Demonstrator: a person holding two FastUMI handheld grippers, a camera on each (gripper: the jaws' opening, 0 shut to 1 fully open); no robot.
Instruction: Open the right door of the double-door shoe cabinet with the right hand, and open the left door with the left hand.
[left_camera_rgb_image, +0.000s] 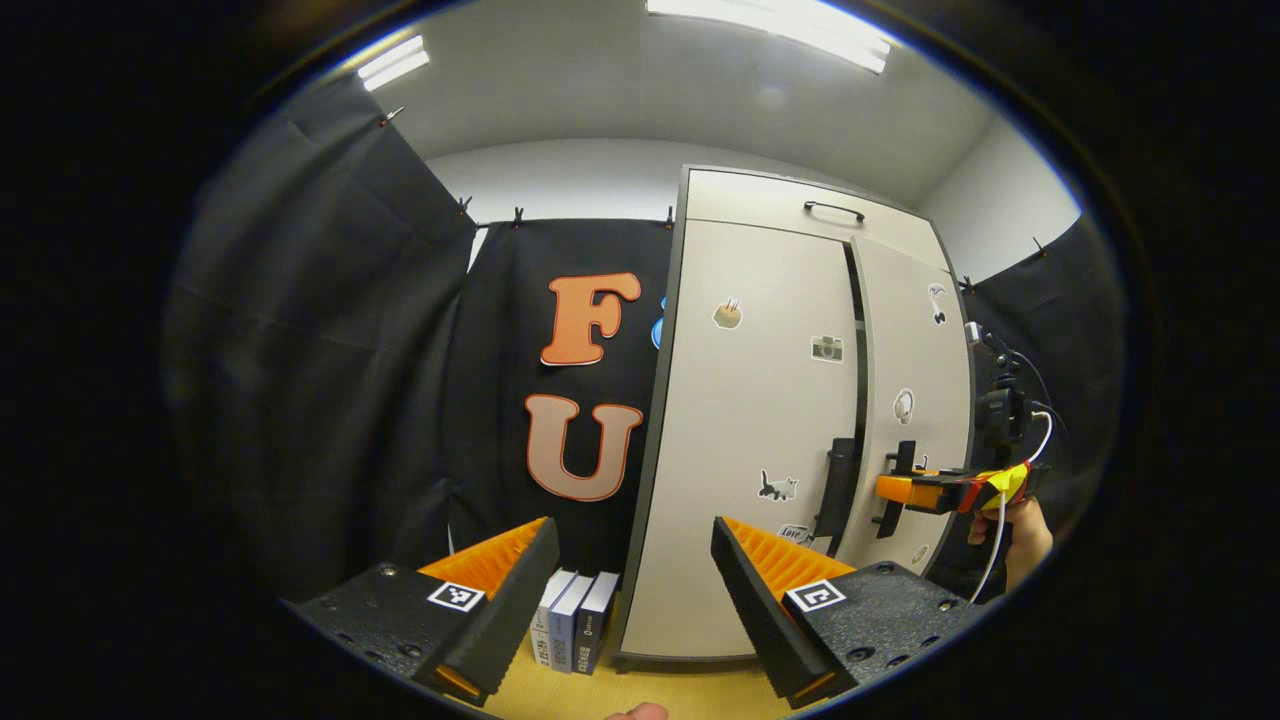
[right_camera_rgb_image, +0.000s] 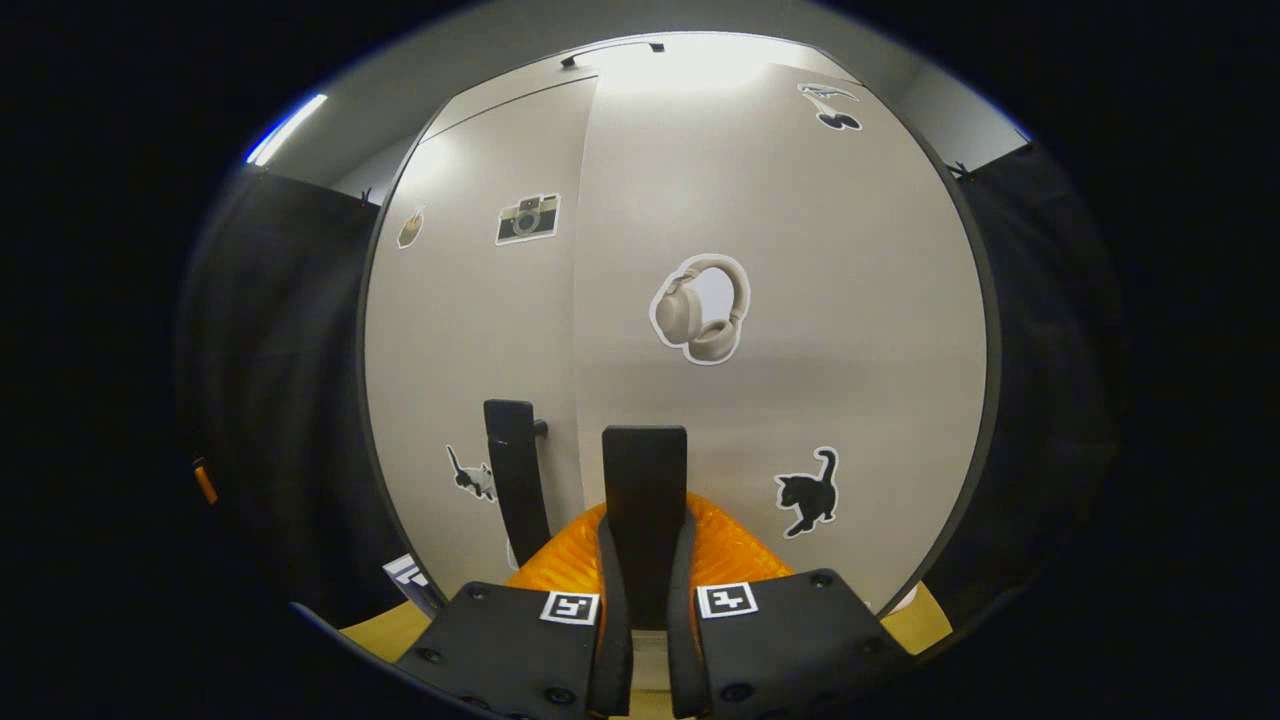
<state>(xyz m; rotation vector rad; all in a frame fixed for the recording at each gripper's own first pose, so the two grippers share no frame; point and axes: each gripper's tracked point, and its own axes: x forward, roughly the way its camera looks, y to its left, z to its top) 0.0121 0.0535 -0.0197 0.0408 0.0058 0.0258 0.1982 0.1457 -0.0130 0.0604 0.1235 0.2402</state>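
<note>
Right gripper (right_camera_rgb_image: 640, 590) clamped around right door handle (right_camera_rgb_image: 645, 490), left door handle (right_camera_rgb_image: 515, 480) just left of it, books (left_camera_rgb_image: 572, 620) beyond left gripper (left_camera_rgb_image: 630, 590), cabinet (left_camera_rgb_image: 760, 420) ahead-right.

The shoe cabinet (left_camera_rgb_image: 760, 420) has smooth, matt doors, with flat paper-like stickers such as the headphone sticker (right_camera_rgb_image: 700, 308) at 12 o'clock above the right door handle (right_camera_rgb_image: 645, 500), which looks like matt plastic. The booth wall (left_camera_rgb_image: 310, 350) at 9 o'clock is matt, creased cloth. The floor (left_camera_rgb_image: 640, 690) at 6 o'clock looks like smooth wood. 3 books (left_camera_rgb_image: 572, 620) have glossy spines.
</note>
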